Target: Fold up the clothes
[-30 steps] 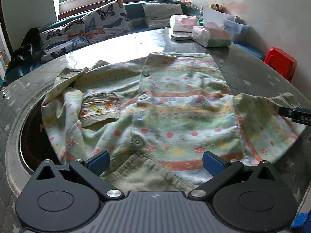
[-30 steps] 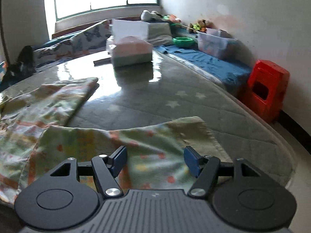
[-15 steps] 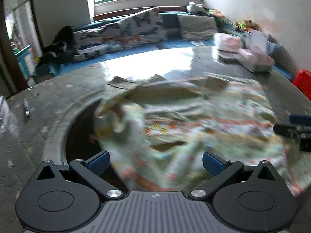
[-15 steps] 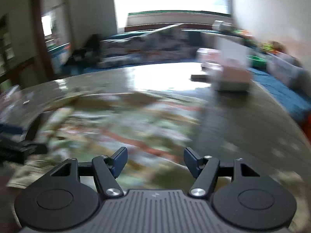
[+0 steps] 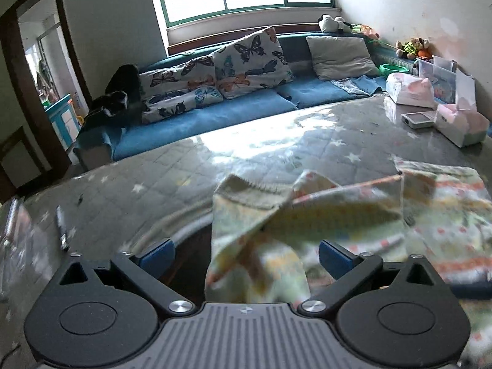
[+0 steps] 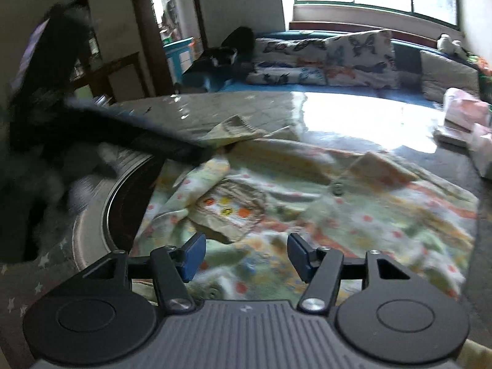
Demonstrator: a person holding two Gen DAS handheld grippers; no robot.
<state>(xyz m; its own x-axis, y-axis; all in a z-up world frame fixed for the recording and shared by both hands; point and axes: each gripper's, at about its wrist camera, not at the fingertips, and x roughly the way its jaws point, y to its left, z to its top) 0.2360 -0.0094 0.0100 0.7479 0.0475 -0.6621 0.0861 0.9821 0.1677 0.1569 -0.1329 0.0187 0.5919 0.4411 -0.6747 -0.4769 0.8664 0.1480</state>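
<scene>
A pale green patterned shirt with buttons and a chest pocket (image 6: 233, 209) lies spread on the round table. In the left wrist view its left sleeve and collar (image 5: 276, 215) lie bunched in front of my left gripper (image 5: 246, 256), which is open with the cloth between its fingers. My right gripper (image 6: 243, 256) is open just above the shirt body (image 6: 353, 215), holding nothing. The left gripper shows as a dark blurred bar (image 6: 147, 141) over the sleeve in the right wrist view.
The grey star-patterned table (image 5: 246, 160) has a dark round inset (image 6: 129, 196) under the shirt's left side. Tissue boxes (image 5: 461, 126) stand at the far right. A dark pen-like object (image 5: 62, 227) lies at the left. A blue sofa with pillows (image 5: 246, 61) stands behind.
Both grippers swung left. The left one went from the shirt's hem to its left sleeve and collar. The right one left the right sleeve and now hovers over the shirt body.
</scene>
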